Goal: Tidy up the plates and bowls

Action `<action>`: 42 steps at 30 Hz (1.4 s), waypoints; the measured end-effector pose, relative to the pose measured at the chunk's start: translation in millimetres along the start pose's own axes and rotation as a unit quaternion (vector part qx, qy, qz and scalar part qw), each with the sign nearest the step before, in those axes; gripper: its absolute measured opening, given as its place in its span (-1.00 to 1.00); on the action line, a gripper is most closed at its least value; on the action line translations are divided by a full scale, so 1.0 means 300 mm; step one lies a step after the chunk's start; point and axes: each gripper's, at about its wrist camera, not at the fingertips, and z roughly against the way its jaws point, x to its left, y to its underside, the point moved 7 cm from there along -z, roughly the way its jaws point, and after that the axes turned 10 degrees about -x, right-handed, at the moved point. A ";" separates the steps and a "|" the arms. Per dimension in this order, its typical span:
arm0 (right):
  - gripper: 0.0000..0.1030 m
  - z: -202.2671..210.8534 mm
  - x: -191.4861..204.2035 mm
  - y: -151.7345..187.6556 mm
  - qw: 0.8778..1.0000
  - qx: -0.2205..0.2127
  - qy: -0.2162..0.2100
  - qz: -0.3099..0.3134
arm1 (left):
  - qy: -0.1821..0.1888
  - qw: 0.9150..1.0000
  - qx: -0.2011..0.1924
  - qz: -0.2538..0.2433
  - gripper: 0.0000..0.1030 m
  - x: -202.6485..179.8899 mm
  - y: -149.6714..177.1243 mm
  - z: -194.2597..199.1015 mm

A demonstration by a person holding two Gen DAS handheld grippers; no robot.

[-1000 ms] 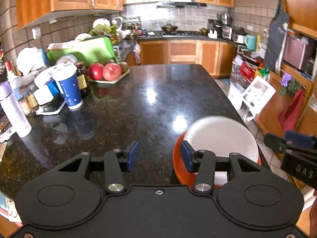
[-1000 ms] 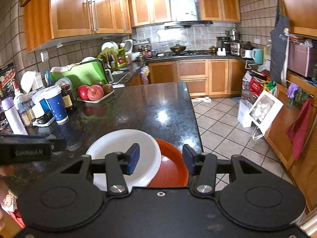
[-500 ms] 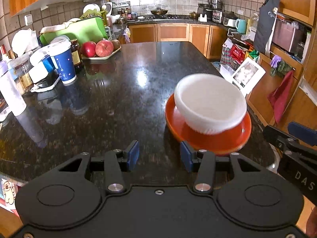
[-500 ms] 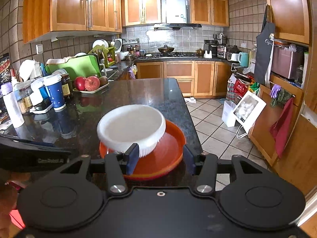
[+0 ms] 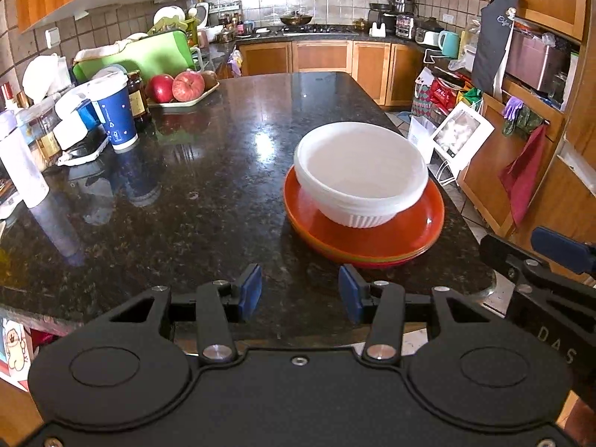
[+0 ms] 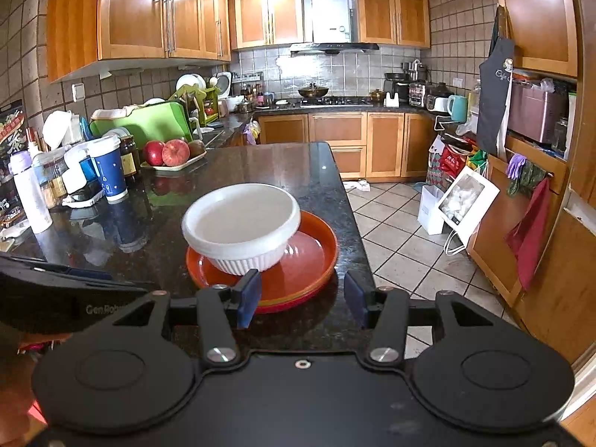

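White bowls (image 5: 361,173) sit nested on a stack of orange plates (image 5: 402,238) near the right front corner of the dark granite counter (image 5: 223,171). The same bowls (image 6: 242,219) and orange plates (image 6: 309,264) show in the right wrist view. My left gripper (image 5: 300,292) is open and empty, a short way in front of the plates over the counter's near edge. My right gripper (image 6: 301,296) is open and empty, just in front of the plates; it also shows in the left wrist view (image 5: 558,260) at the right edge.
At the counter's left stand a blue paper cup (image 5: 113,111), a white bottle (image 5: 20,165), jars and a tray of apples (image 5: 178,87). A green cutting board (image 5: 149,54) leans behind. The tiled floor (image 6: 402,231) and cabinets lie to the right of the counter.
Both grippers have drawn back and risen from just above the bowls and plates; the stack now lies farther ahead. Both stay open. The bowls and plates have not moved.
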 end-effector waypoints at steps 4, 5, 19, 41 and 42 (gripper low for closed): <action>0.00 -0.005 -0.037 -0.010 1.000 -0.001 -0.007 0.005 | -0.007 1.000 0.002 0.007 0.06 -0.023 0.003 -0.009; 0.00 -0.007 -0.040 -0.010 1.000 -0.001 -0.008 0.006 | -0.009 1.000 0.003 0.008 0.06 -0.028 0.003 -0.011; 0.01 -0.068 -0.054 -0.014 0.999 0.009 -0.036 0.014 | -0.028 0.999 0.016 0.022 0.06 -0.063 0.002 -0.043; 0.01 -0.110 -0.054 -0.021 0.998 0.019 -0.056 0.022 | -0.036 0.998 0.032 0.032 0.06 -0.047 -0.003 -0.071; 0.01 -0.110 -0.054 -0.021 0.998 0.019 -0.056 0.022 | -0.036 0.998 0.032 0.032 0.06 -0.046 -0.004 -0.071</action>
